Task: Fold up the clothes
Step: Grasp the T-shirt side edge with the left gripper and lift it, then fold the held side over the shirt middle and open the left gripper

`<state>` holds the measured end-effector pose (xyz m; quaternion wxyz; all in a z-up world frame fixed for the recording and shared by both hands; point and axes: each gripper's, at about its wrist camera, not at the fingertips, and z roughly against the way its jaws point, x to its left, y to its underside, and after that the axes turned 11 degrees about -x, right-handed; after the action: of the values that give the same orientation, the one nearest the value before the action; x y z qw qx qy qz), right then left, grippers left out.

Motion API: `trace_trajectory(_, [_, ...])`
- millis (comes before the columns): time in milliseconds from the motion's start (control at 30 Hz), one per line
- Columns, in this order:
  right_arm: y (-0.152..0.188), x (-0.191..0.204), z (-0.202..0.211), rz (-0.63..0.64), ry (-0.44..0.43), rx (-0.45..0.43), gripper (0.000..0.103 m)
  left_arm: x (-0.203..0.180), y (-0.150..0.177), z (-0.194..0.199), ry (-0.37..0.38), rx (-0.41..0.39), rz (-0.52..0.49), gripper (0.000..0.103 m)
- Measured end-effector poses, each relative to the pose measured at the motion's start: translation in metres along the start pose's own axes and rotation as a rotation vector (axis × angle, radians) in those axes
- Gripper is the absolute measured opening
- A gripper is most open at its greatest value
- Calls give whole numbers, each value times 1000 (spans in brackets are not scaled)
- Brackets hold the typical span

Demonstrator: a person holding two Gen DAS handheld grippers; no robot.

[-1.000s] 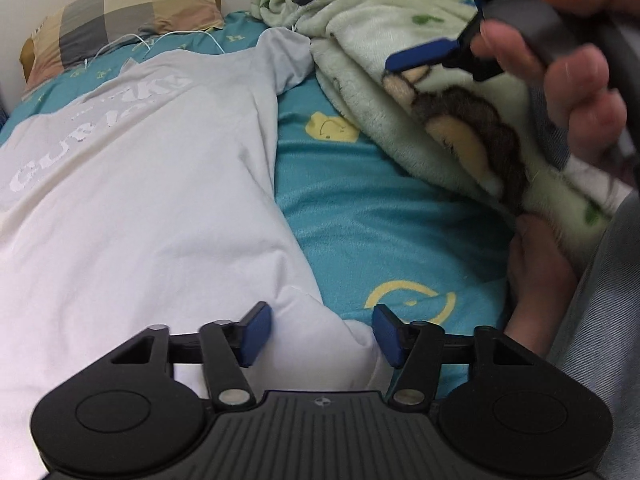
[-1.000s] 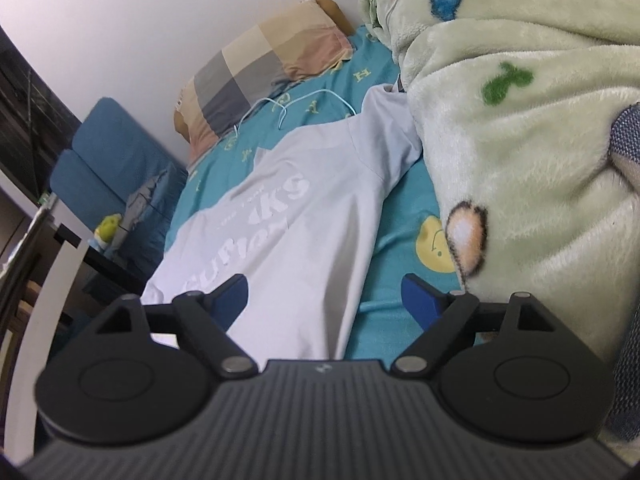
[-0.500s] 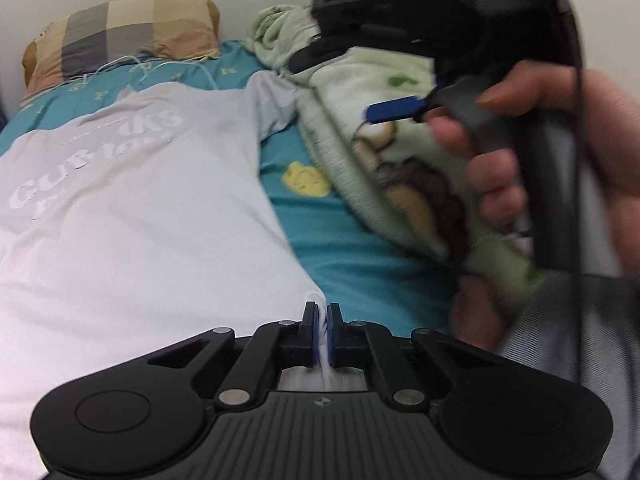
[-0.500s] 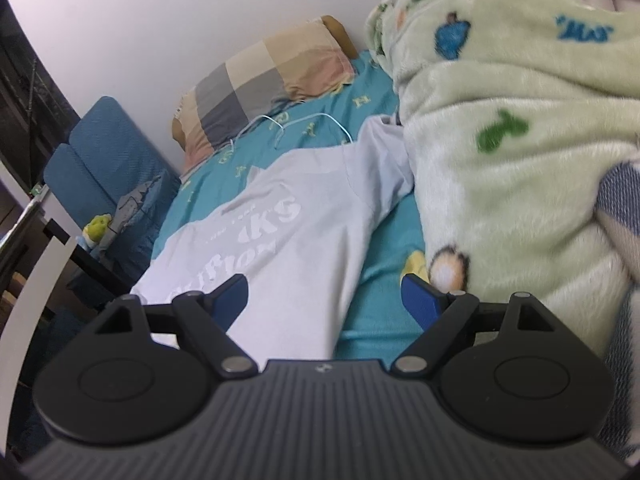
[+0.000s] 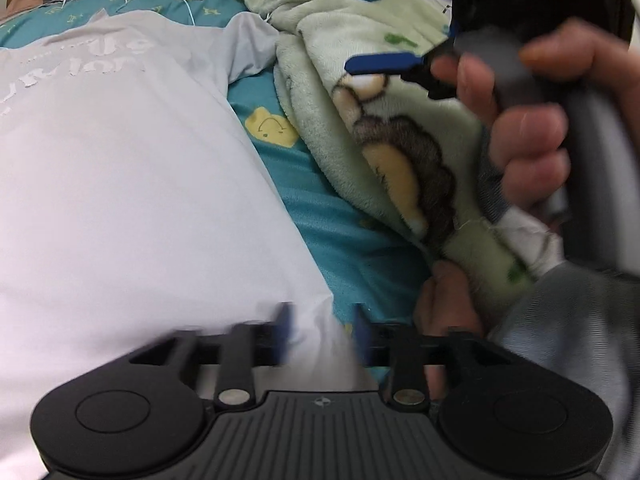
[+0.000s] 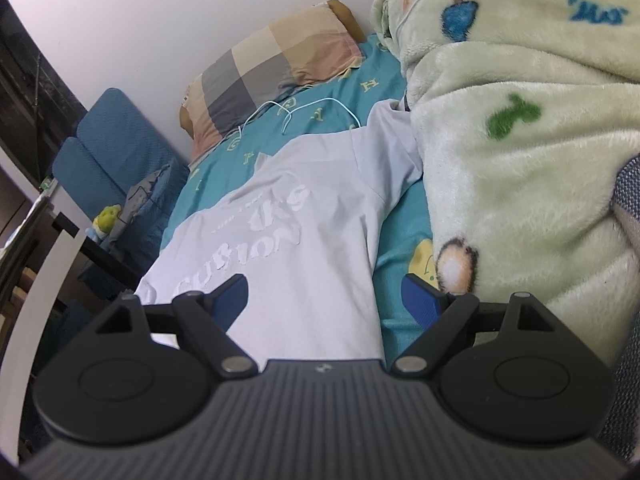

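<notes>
Since half a second ago, the left claw [image 5: 322, 332], then pinched on the hem, is seen opening over the pale lilac printed T-shirt [image 5: 132, 184], laid flat on the teal patterned bed sheet [image 5: 344, 220]. The right claw [image 6: 324, 300] is held wide, empty.

One shirt [image 6: 304, 248], one pillow [image 6: 272, 68], one blanket [image 6: 520, 168], two tongs [image 5: 322, 330] [image 6: 326, 300].

Left gripper [image 5: 322, 334], pinched shut on the white T-shirt [image 5: 132, 184] hem half a second earlier, now opening; pads stand apart, the hem corner lying loose between them.
</notes>
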<state>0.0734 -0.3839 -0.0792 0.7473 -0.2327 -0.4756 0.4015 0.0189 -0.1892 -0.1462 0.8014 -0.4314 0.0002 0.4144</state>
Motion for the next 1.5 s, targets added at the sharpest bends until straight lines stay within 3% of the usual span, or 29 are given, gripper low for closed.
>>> trace_trajectory(133, [-2,4,11,-7,-36,-44,85,21,-17,46,-14,-16,45,61])
trace_trajectory(233, [-2,10,12,19,-46,-64,85,59,-34,94,-60,-76,140,67])
trace_trajectory(300, [-1,14,5,36,-41,-39,85,90,-42,126,-115,-136,198,68])
trace_trajectory(433, [11,27,-11,56,-68,44,85,169,-52,188,-301,-282,358,75])
trace_trajectory(500, [20,36,-18,76,-85,82,85,219,-51,203,-365,-353,504,76])
trace_trajectory(633, [37,48,-33,91,-94,153,85,324,-45,208,-392,-419,805,76])
trace_trajectory(900, [48,52,-61,117,-50,194,85,453,-35,170,-515,-597,1149,72])
trace_trajectory(1000, [50,53,-74,119,-36,208,85,477,-34,161,-533,-656,1123,66])
trace_trajectory(1067, [53,55,-82,125,-42,221,85,484,-38,160,-535,-683,1103,44])
trace_trajectory(1133, [56,58,-90,148,-35,233,85,490,-39,159,-521,-723,1100,9])
trace_trajectory(1367, [61,65,-100,180,-34,254,85,487,-54,185,-554,-820,981,4])
trace_trajectory(1500, [59,64,-99,175,-24,247,85,490,-75,197,-596,-837,939,4])
